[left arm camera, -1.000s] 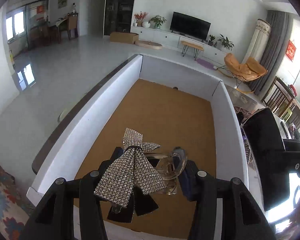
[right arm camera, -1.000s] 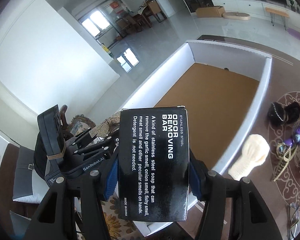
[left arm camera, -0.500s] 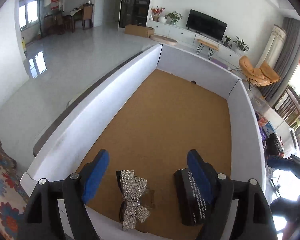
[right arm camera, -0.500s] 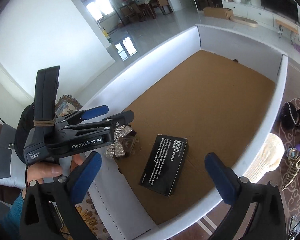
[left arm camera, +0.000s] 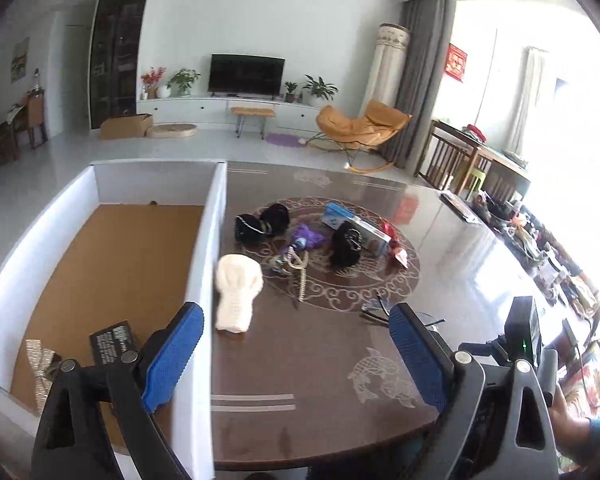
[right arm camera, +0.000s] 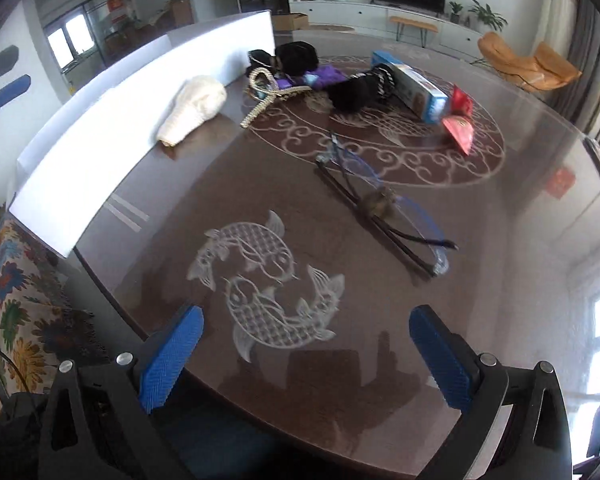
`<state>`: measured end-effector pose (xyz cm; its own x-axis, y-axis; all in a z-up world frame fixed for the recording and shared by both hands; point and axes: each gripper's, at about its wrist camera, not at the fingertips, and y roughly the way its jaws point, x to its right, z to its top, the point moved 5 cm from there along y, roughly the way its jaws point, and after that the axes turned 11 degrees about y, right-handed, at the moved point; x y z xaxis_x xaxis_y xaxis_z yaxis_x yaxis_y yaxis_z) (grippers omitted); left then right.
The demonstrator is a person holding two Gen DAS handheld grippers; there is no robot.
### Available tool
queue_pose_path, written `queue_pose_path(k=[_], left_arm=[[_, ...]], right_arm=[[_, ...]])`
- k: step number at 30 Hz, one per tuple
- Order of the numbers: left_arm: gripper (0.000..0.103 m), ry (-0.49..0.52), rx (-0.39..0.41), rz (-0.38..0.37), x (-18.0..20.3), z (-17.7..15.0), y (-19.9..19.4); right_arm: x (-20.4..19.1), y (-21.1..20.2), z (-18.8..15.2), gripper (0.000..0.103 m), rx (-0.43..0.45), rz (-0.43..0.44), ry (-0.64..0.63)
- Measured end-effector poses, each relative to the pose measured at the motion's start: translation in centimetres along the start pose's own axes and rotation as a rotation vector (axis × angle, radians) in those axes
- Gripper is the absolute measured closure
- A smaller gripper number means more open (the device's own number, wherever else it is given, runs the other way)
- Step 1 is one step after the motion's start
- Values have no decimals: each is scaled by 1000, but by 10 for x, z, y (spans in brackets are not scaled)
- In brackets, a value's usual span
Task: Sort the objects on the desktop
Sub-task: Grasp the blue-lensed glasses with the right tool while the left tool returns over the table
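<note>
1. Only the left wrist view sees inside the white box [left arm camera: 204, 248]: black carton [left arm camera: 112, 342] and sparkly bow [left arm camera: 38, 364], both left of the left gripper [left arm camera: 296, 360], whose empty jaws are opening.
2. Right view shows the glasses [right arm camera: 380, 204] lying diagonally, ahead of the right gripper [right arm camera: 306, 354], jaws spread wide, empty.
3. White mitten [left arm camera: 236, 288] lies beside the box wall, lengthwise along it.

bow [left arm camera: 39, 364] and box [left arm camera: 112, 341] in tray [left arm camera: 210, 240]

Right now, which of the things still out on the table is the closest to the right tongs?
The glasses. They lie folded on the dark table just beyond the fish pattern, nearer the right tongs than the white knitted hat or the far pile.
</note>
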<state>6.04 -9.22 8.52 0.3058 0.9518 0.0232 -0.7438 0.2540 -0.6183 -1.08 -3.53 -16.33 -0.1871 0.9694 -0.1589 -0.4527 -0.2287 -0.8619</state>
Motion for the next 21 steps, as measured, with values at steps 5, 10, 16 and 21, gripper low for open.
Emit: queue_pose_path(k=[5, 10, 16, 21], left_arm=[[8, 29, -131, -52, 53, -20, 66], [8, 48, -230, -4, 60, -43, 129], [8, 66, -295, 83, 44, -53, 178], [8, 66, -323, 114, 31, -55, 196]], right_arm=[[43, 6, -1, 0, 19, -22, 93], [33, 27, 10, 0, 36, -21, 91], [19, 40, 24, 0, 80, -73, -1], [12, 50, 39, 0, 52, -43, -57]])
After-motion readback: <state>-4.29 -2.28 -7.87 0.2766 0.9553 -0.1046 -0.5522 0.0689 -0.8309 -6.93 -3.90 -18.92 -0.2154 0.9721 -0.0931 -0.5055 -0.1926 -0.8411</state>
